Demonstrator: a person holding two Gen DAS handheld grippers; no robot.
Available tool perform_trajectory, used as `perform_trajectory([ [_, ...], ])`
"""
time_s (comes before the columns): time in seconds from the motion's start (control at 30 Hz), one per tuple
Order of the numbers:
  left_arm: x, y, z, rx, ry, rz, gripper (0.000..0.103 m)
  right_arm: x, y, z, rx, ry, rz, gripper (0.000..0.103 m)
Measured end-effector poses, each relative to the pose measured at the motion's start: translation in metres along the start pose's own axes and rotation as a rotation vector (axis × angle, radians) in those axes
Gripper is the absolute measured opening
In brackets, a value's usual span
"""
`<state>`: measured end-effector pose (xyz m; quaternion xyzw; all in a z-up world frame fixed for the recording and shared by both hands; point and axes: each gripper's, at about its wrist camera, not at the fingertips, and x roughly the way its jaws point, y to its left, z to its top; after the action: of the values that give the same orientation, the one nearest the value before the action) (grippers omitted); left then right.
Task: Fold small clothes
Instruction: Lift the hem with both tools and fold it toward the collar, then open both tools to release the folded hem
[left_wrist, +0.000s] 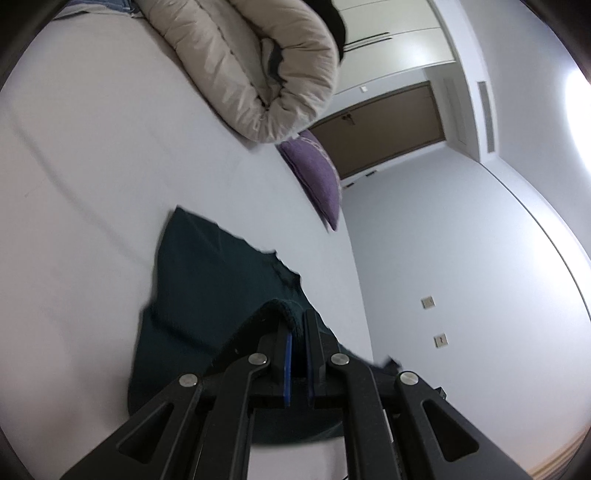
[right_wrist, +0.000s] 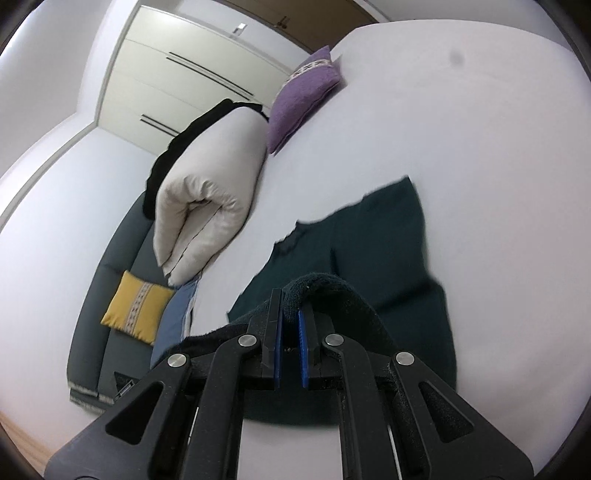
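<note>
On the white bed (left_wrist: 92, 166) lies a dark green sweater (left_wrist: 207, 295), spread mostly flat, its near edge lifted; the left gripper (left_wrist: 295, 325) is pinched narrow on a fold of that knit hem, and the right gripper (right_wrist: 291, 306) likewise clamps a raised fold of the sweater (right_wrist: 388, 251), cloth draped over its right finger; beyond sit a rolled beige duvet (left_wrist: 258, 66) and a purple cushion (left_wrist: 317, 181); a yellow cushion (right_wrist: 136, 310) rests on a grey sofa (right_wrist: 110, 280) beside the bed.
</note>
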<state>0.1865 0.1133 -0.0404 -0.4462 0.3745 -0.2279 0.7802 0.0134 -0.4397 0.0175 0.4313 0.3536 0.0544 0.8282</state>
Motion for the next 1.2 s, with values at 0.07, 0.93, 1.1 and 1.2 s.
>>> perform_trajectory([
  [0.07, 0.024, 0.006, 0.02, -0.002, 0.0, 0.03, 0.006, 0.031, -0.004, 0.023, 0.014, -0.005, -0.02, 0.006],
  [0.93, 0.085, 0.044, 0.032, 0.178, -0.022, 0.333, 0.064, 0.198, -0.06, 0.105, 0.002, -0.056, -0.309, 0.065],
  [1.1, 0.081, 0.042, -0.005, 0.268, 0.007, 0.406, 0.064, 0.181, -0.04, 0.062, -0.218, 0.015, -0.393, 0.057],
  [1.2, 0.079, 0.048, -0.018, 0.296, 0.016, 0.463, 0.062, 0.176, -0.036, 0.04, -0.289, 0.049, -0.421, 0.052],
])
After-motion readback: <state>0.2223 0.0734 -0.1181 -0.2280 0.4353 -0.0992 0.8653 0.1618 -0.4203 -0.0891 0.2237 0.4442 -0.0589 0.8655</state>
